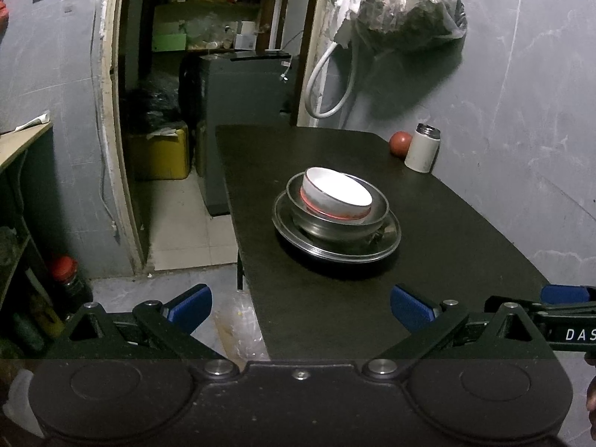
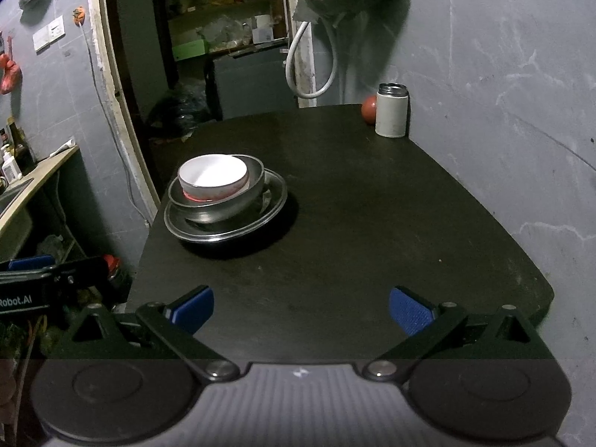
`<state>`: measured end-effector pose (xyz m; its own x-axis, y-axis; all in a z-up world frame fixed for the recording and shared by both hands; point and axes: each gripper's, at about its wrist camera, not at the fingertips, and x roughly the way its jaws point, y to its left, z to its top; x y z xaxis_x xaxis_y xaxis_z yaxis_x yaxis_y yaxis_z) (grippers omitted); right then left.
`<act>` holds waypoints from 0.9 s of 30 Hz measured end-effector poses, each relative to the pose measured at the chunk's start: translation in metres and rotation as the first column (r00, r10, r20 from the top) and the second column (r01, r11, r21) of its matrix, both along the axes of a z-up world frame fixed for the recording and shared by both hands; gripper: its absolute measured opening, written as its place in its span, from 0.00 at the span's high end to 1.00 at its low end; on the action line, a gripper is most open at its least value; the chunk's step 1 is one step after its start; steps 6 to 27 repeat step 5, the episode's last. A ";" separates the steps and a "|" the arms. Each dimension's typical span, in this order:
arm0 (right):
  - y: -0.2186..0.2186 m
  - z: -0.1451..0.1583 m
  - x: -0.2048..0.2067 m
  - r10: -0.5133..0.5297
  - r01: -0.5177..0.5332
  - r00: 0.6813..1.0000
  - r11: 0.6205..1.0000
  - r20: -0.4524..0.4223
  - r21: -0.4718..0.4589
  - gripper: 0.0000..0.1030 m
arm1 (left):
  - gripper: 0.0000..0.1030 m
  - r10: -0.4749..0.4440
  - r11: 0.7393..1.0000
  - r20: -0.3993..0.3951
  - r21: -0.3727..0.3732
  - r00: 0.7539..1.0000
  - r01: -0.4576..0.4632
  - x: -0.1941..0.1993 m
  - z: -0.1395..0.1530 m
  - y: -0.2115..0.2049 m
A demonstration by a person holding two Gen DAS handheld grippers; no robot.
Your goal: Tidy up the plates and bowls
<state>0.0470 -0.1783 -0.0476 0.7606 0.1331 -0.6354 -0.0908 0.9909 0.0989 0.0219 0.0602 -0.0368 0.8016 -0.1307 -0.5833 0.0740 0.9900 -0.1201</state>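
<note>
A white bowl (image 1: 337, 193) (image 2: 213, 178) with a red base sits tilted inside a steel bowl (image 1: 335, 219) (image 2: 223, 206), which rests on a steel plate (image 1: 337, 251) (image 2: 223, 232) on the black table (image 1: 447, 260) (image 2: 372, 223). My left gripper (image 1: 301, 309) is open at the table's near left edge, well short of the stack, with nothing between its blue pads. My right gripper (image 2: 301, 311) is open over the table's near edge, to the right of the stack and apart from it. Each gripper shows at the edge of the other's view.
A white steel-topped flask (image 1: 422, 148) (image 2: 391, 110) and a red ball (image 1: 400, 143) (image 2: 368, 108) stand at the far right corner by the grey wall. A doorway (image 1: 208, 111) opens left of the table. A bag (image 1: 409, 7) and white hose (image 1: 327, 78) hang on the wall.
</note>
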 end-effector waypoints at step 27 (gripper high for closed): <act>-0.006 -0.004 0.003 -0.004 0.004 1.000 1.000 -0.008 0.008 0.00 | 0.01 -0.009 1.000 -0.006 0.008 1.000 0.009 0.003 0.000 -0.004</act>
